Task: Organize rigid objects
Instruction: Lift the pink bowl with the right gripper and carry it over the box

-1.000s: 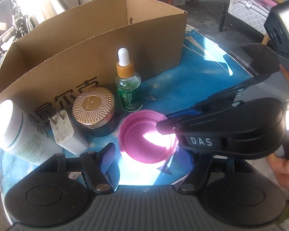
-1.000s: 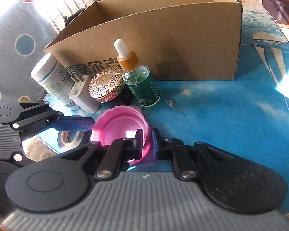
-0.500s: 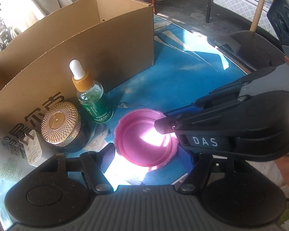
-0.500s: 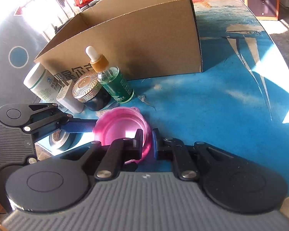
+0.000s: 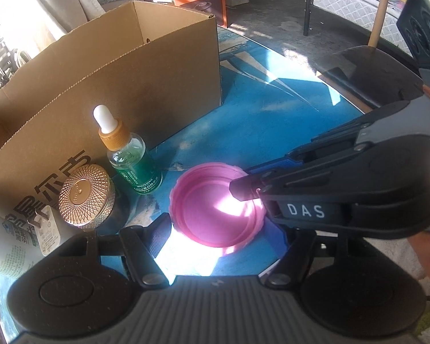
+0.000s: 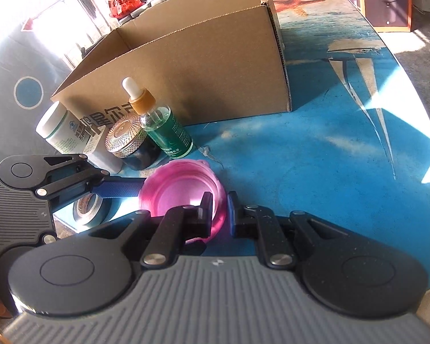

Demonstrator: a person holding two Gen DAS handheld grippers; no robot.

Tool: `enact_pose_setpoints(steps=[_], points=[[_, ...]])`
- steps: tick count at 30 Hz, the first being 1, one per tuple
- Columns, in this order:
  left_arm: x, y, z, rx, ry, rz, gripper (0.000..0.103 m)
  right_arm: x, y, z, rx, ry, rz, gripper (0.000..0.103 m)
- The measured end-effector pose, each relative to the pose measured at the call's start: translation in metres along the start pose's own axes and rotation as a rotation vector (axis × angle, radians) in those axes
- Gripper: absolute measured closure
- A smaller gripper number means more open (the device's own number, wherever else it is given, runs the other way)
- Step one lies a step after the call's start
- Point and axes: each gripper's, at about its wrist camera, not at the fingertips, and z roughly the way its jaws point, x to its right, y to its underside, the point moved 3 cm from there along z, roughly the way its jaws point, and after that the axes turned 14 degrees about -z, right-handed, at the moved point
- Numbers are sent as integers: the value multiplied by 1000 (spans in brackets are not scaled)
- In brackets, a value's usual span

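On the blue tabletop (image 6: 315, 154), left to right: white bottle (image 6: 57, 127), charger plug (image 5: 44, 233), gold-lidded jar (image 5: 84, 199), dropper bottle (image 5: 129, 159), all outside the cardboard box (image 5: 146, 77). Our left gripper (image 5: 218, 229) straddles the pink cup (image 5: 218, 209), not visibly clamping; right gripper (image 6: 219, 207) pinches its rim. We judge sorting barely begun.

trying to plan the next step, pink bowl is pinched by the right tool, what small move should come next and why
Probably lift the pink bowl and carry it toward the open cardboard box. The right tool is shut on its rim, while the left tool stands open around it, and the box sits just behind the dropper bottle.
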Motion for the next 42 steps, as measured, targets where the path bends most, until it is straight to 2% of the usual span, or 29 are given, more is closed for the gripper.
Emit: enact_pose_setpoints(steps=[15,21,25,29,35,39,42], points=[[14,3,-33,80,15,44,32,-8,5,-39,71,43,4,93],[18,2,-61,156,18,58,32,-22,-1,-68,136,83,-35,93],[16,-4,-86,231,8,62,32,-38,-16,-92,198,122,-107,93],[1,-20,-117,323,-18,41,32,-51,-45,-111,264,107,-165,93],[-38,-64,-149,399,-51,-21,32,-73,-122,-125,329,54,-291,92],[-73,-98,-147,379,-56,-69,32,-81,-181,-109,293,-2,-342,91],[-105,-125,-130,299,-46,-108,32,-77,-225,-78,200,-63,-328,91]])
